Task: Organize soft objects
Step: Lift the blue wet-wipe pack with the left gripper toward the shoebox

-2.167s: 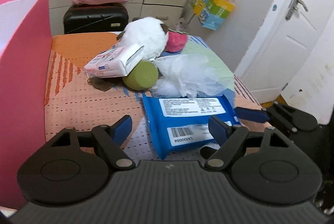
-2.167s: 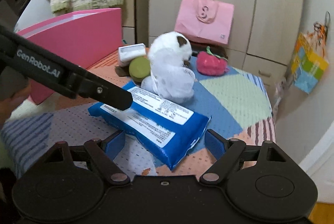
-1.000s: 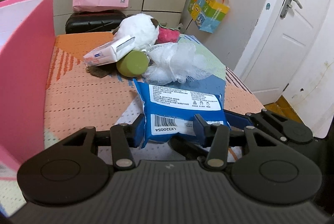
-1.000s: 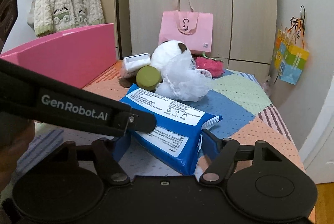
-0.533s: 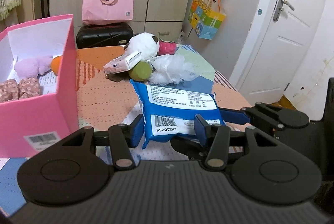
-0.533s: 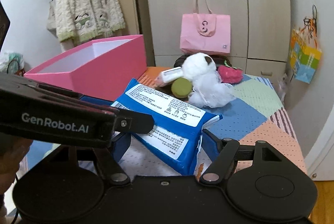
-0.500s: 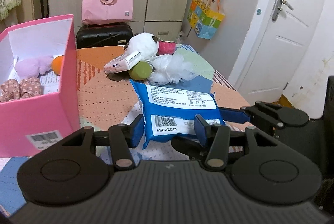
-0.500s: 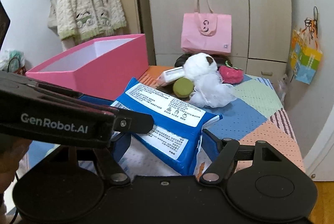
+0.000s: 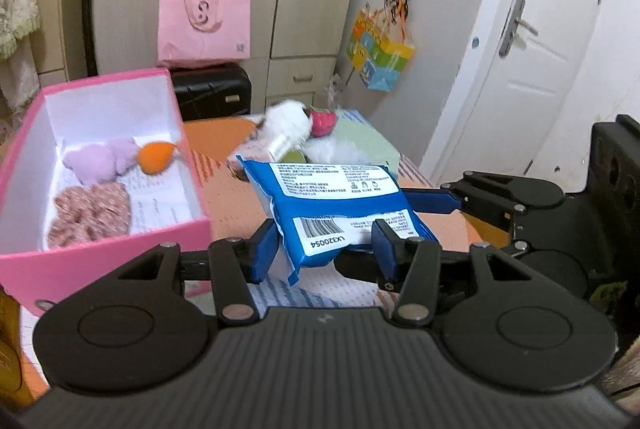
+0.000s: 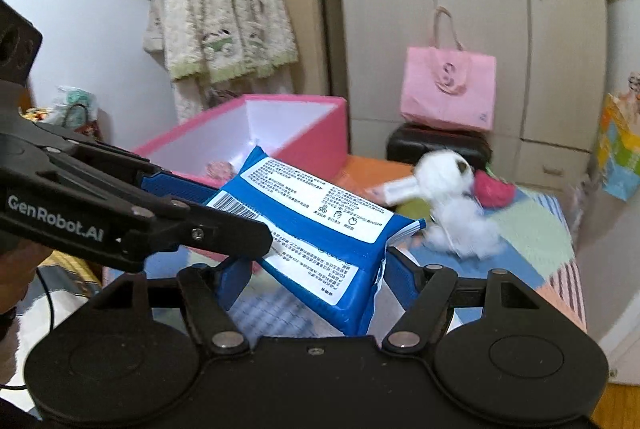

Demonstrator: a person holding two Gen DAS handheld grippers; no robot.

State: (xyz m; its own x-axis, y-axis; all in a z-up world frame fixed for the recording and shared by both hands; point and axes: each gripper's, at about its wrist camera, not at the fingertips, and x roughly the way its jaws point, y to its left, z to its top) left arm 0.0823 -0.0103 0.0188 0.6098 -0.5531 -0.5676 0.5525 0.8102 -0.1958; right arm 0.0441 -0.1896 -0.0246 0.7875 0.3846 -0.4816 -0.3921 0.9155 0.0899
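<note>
Since a second ago you have lifted the pack (image 9: pixel 336 205) clear of the surface (image 9: pixel 224 197), and the box (image 9: pixel 100 253), then only a pink wall at the left edge, now shows its open inside. You hold the pack with both tools: the left gripper (image 9: pixel 320 247) pinches its barcode end between the blue pads, and the right gripper (image 10: pixel 310 277) clamps across its wider side, jaws pressed on the wrapper at each edge. It hangs in the air, tilted, just beside the box's near right corner and above its rim.

You are carrying the pack to the box, I judge. Inside lie a purple plush (image 9: pixel 100 161), an orange ball (image 9: pixel 156 157) and floral cloth (image 9: pixel 90 213), leaving bare floor along the right wall. Next, swing both hands left together until the pack is over that bare strip, lower it, then spread both jaws at once. The white plush (image 10: pixel 452 185) and other soft things wait at the far edge.
</note>
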